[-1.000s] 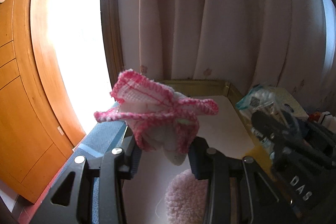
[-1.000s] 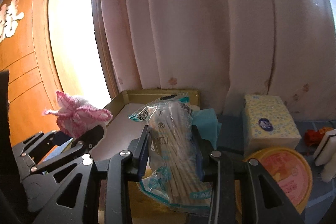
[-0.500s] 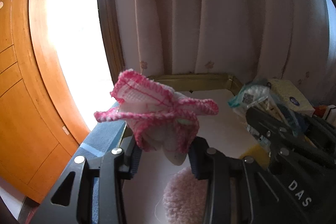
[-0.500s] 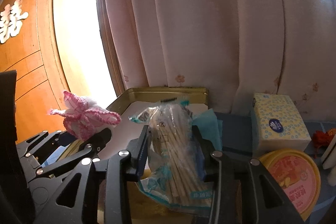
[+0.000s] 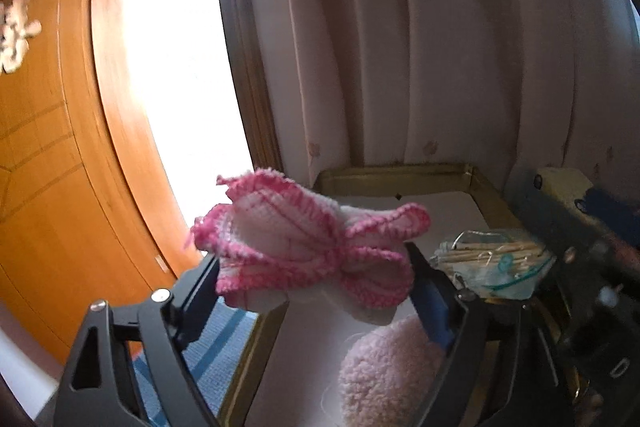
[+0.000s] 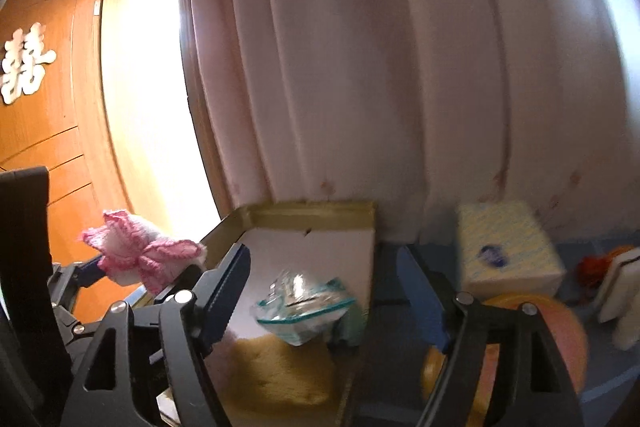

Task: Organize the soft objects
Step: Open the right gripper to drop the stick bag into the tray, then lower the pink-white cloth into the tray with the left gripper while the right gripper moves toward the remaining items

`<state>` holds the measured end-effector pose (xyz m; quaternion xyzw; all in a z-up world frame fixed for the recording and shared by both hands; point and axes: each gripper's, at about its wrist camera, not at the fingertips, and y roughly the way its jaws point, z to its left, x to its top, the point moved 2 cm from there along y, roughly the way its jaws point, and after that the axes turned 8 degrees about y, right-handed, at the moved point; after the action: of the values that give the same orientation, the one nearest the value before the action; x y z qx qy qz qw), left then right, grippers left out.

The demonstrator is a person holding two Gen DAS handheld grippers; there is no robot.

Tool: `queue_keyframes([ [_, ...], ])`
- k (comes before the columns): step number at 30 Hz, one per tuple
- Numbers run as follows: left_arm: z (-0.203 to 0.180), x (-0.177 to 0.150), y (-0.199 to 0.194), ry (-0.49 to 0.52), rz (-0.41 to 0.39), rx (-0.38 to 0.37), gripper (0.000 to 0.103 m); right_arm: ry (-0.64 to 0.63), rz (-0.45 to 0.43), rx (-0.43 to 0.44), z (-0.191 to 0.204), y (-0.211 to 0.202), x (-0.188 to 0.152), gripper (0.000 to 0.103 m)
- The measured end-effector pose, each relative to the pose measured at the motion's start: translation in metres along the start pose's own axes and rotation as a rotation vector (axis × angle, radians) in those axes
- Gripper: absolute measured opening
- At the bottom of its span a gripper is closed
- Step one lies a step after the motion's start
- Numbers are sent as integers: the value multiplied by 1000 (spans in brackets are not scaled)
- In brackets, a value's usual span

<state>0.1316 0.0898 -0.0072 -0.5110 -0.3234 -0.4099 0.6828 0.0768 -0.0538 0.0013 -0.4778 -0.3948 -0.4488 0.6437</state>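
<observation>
A pink-and-white knitted cloth (image 5: 312,247) sits between the fingers of my left gripper (image 5: 312,267). Its jaws are opening and the cloth lies loose across the wide gap, above the left edge of a gold-rimmed tray (image 5: 396,179). My right gripper (image 6: 322,259) is also opening, with nothing between its fingers. The clear bag of wooden sticks (image 6: 304,307) is blurred below them, over the tray (image 6: 312,213). A pale pink fluffy pad (image 5: 388,367) and a yellow fluffy piece (image 6: 280,371) lie in the tray.
A yellow tissue pack (image 6: 508,251) and a round orange-lidded tub (image 6: 532,339) stand right of the tray. White sponges (image 6: 616,291) and an orange tuft (image 6: 596,267) are at far right. A pink curtain (image 6: 400,67) hangs behind, and a wooden door (image 5: 48,187) is at left.
Both grippers' jaws have spread wide. The bag of sticks has left the right fingers and dropped toward the tray. The knitted cloth has loosened and spread out between the left fingers.
</observation>
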Motion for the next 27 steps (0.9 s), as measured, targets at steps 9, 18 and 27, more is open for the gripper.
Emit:
queue_keyframes([
  [9,6,-3,-7,-78,3,-8,91,-2,-258,-188,-10,-55,1,90],
  [18,2,-6,-9,-76,-19,1,91,18,-246,-216,-15,-62,-4,91],
  [27,-5,-11,-19,-61,-22,-8,91,12,-233,-246,-23,-71,-3,91],
])
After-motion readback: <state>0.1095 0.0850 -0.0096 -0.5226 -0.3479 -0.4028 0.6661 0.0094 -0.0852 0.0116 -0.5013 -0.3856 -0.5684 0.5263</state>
